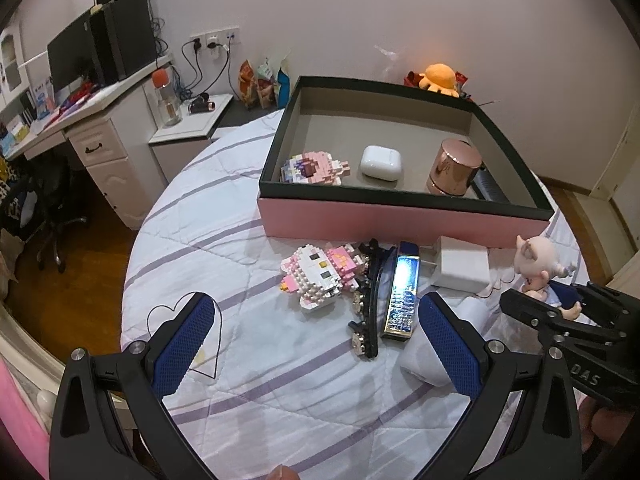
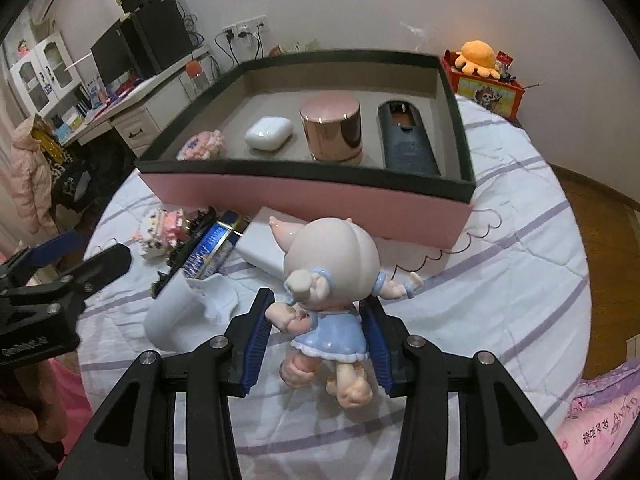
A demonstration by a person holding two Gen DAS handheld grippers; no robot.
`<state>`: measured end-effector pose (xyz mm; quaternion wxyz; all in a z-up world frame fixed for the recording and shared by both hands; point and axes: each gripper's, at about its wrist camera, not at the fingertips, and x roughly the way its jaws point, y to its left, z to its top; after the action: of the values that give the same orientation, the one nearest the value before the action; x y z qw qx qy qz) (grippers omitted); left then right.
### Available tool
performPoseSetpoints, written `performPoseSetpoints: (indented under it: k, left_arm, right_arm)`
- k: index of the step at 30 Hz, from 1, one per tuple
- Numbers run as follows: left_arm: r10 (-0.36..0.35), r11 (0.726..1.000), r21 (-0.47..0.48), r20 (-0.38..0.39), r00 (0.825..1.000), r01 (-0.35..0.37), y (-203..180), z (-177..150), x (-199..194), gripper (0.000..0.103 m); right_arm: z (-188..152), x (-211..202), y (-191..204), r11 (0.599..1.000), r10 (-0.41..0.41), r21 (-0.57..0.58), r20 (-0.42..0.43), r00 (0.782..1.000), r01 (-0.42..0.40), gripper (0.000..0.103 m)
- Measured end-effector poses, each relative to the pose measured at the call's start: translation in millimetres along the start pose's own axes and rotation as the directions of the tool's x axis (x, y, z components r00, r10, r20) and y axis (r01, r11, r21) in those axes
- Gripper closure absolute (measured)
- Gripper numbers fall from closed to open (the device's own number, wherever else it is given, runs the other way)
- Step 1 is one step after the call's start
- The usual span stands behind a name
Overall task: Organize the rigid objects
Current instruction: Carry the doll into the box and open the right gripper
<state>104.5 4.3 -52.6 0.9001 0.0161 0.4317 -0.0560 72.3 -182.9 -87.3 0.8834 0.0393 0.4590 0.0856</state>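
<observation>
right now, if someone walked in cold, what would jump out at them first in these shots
The doll in the blue dress stands out first, clamped at the waist in the right gripper over the striped quilt. Behind it sits the pink box with a dark rim, holding a shiny rose-gold cylinder, a white earbud case and a dark remote. The left gripper hangs open above a brick cat figure.
</observation>
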Motion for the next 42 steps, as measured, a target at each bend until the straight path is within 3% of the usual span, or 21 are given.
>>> performPoseSetpoints:
  k: [10, 21, 27, 34, 40, 41, 42]
  left_arm:
    - [-0.008, 1.000, -0.007, 0.076, 0.997, 0.009, 0.8, 37.8, -8.0, 0.000]
    - [0.008, 1.000, -0.028, 0.135, 0.991, -0.004, 2.9, 118.7, 31.4, 0.000]
    - [0.009, 0.999, -0.032, 0.117, 0.993, -0.006, -0.1, 150.4, 72.6, 0.000]
    - [0.004, 1.000, -0.017, 0.082, 0.997, -0.003, -4.9, 157.1, 102.6, 0.000]
    - [-0.010, 1.000, -0.023, 0.056, 0.998, 0.012, -3.7, 154.6, 111.0, 0.000]
    - [-0.011, 1.000, -0.023, 0.056, 0.998, 0.013, -3.9, 153.7, 109.9, 0.000]
    - [-0.011, 1.000, -0.022, 0.057, 0.998, 0.012, -3.7, 153.5, 108.7, 0.000]
  right_arm:
    - [32.2, -26.6, 13.3, 0.999, 0.016, -0.033, 0.086, 0.996, -0.013, 0.057]
    - [116.3, -5.3, 4.1, 0.998, 0.001, -0.058, 0.153, 0.988, 0.008, 0.057]
    - [158.2, 44.3, -16.2, 1.000, -0.013, -0.027, 0.104, 0.995, 0.016, 0.057]
    - [178.6, 105.9, -32.0, 1.000, -0.023, -0.008, -0.026, 0.999, 0.022, 0.057]
    - [179.1, 113.3, -28.1, 0.997, -0.063, -0.040, -0.078, 0.995, 0.060, 0.056]
    - [179.4, 113.2, -27.3, 0.996, -0.079, -0.044, -0.080, 0.994, 0.075, 0.054]
    - [179.5, 111.0, -26.4, 0.996, -0.081, -0.044, -0.074, 0.994, 0.078, 0.045]
